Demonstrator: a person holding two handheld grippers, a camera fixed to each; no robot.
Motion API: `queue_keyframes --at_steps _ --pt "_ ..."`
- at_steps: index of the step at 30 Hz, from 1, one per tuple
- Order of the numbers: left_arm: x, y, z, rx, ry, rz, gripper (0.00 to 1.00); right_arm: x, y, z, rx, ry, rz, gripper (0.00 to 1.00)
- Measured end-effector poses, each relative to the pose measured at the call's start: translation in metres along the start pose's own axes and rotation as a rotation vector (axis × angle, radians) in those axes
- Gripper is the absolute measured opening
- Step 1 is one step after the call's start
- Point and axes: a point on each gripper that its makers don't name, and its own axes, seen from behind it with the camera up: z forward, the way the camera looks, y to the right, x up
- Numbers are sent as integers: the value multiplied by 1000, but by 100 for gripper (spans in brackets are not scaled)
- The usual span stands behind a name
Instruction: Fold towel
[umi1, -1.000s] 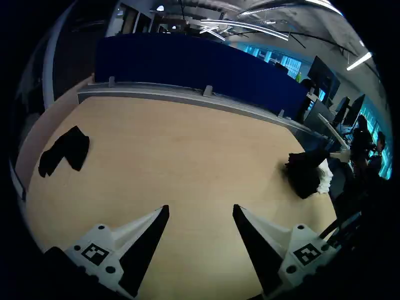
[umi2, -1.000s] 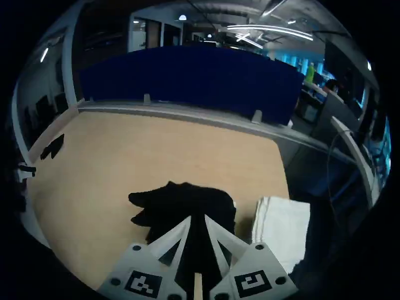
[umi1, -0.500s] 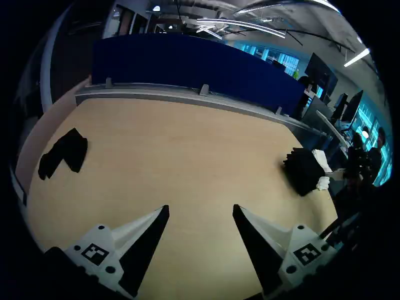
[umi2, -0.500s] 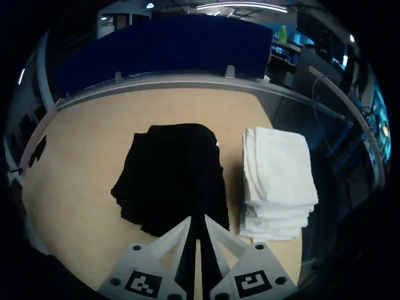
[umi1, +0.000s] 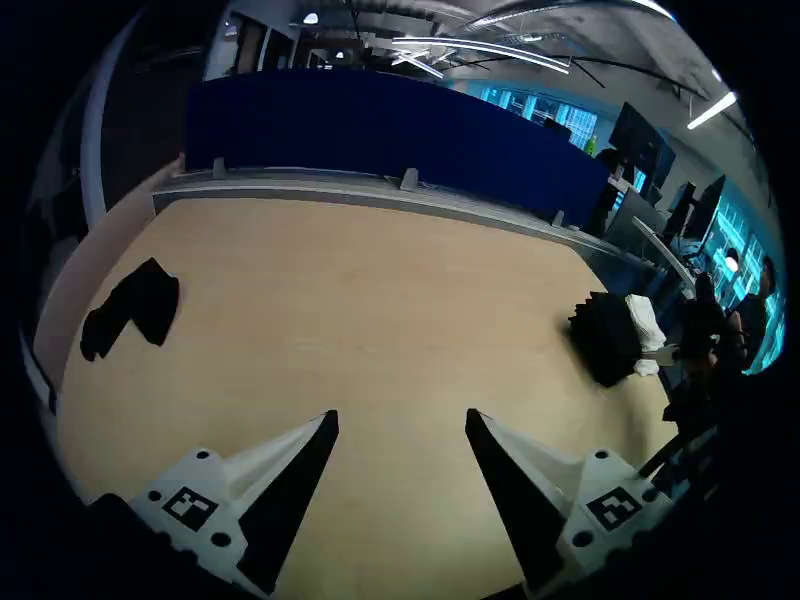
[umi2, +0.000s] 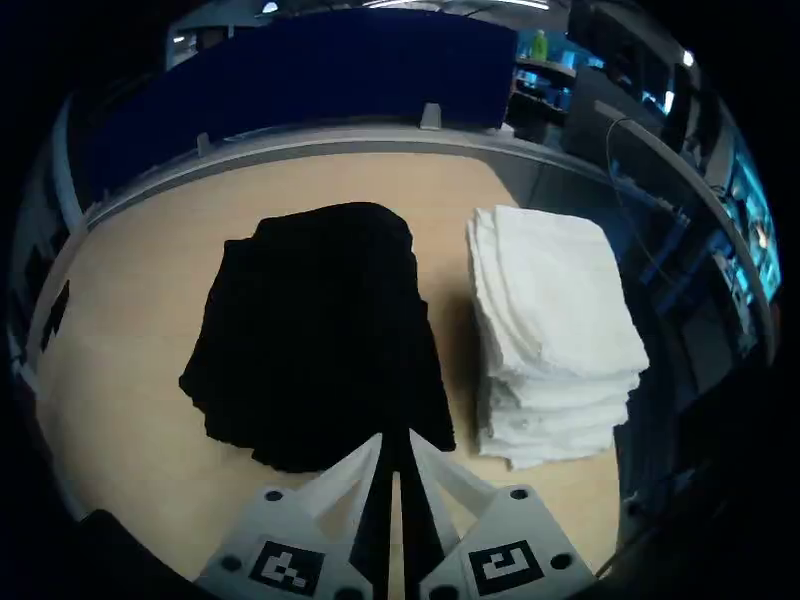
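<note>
Towels in a loose black pile (umi2: 310, 330) lie on the wooden table (umi2: 120, 400), with a neat white stack (umi2: 555, 300) of folded ones next to it. The right gripper view gives both close up and from above. The white stack sits just beside the black pile on its right, a thin strip of table between them, and its folded layers show along the near edge. The black pile is rumpled and spreads wider at its near side. The right gripper (umi2: 395, 434) hangs over the near edge of the black pile, its fingers drawn together to a thin slit. Whether any cloth is caught between them I cannot tell

The left gripper view gives the wider scene. From there the black pile is small and far off to the right, with the white stack just behind it. A person (umi1: 745, 315) stands beyond the black pile, past the table's edge. A small black cloth (umi1: 135, 305) lies flat on the far left, well apart from the black pile. A blue divider (umi1: 400, 130) runs along the back of the table, behind the black pile. The left gripper (umi1: 399, 412) is held well apart from the black pile, fingers spread wide with bare wood showing between them
</note>
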Motion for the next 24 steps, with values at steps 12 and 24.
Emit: queue_keyframes --at_steps 12,24 --pt "0 4 -1 -6 0 3 94 7 -2 -10 -18 54 7 16" --pt "0 6 0 -15 -1 7 94 34 -5 -42 -53 185 22 72"
